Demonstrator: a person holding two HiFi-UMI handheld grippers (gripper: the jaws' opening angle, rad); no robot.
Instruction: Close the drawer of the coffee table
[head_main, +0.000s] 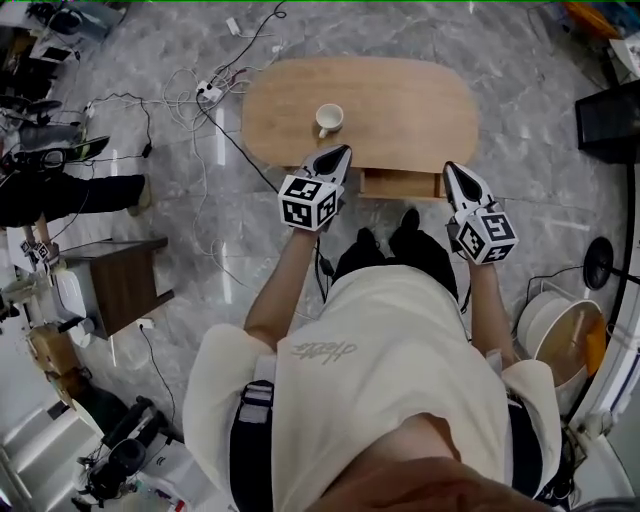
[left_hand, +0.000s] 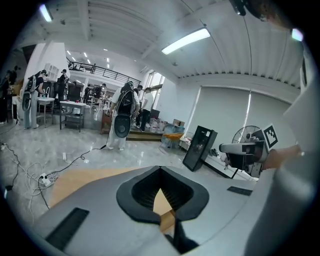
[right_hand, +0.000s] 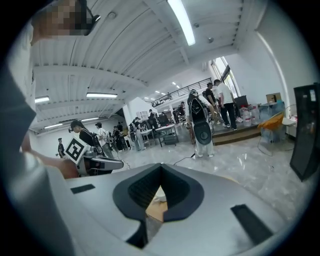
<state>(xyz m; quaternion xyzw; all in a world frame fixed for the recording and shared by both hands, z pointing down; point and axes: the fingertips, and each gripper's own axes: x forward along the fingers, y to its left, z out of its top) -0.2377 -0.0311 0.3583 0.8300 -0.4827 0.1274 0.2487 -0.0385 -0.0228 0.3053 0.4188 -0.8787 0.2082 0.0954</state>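
The oval wooden coffee table (head_main: 400, 105) stands ahead of me with a white cup (head_main: 329, 118) on its top. Its drawer (head_main: 400, 184) sticks out a little from the near edge. My left gripper (head_main: 340, 151) is shut and empty, its tip over the table's near edge just left of the drawer. My right gripper (head_main: 450, 168) is also shut and empty, its tip at the drawer's right front corner. In the left gripper view the left gripper (left_hand: 160, 168) shows wood through its gap. In the right gripper view the right gripper (right_hand: 161, 165) frames the cup (right_hand: 159, 195).
Cables and a power strip (head_main: 210, 92) lie on the marble floor left of the table. A dark side table (head_main: 120, 280) stands at the left. A black box (head_main: 610, 120), a fan (head_main: 600, 262) and a round bin (head_main: 560, 335) are at the right. My shoes (head_main: 385, 240) are just before the drawer.
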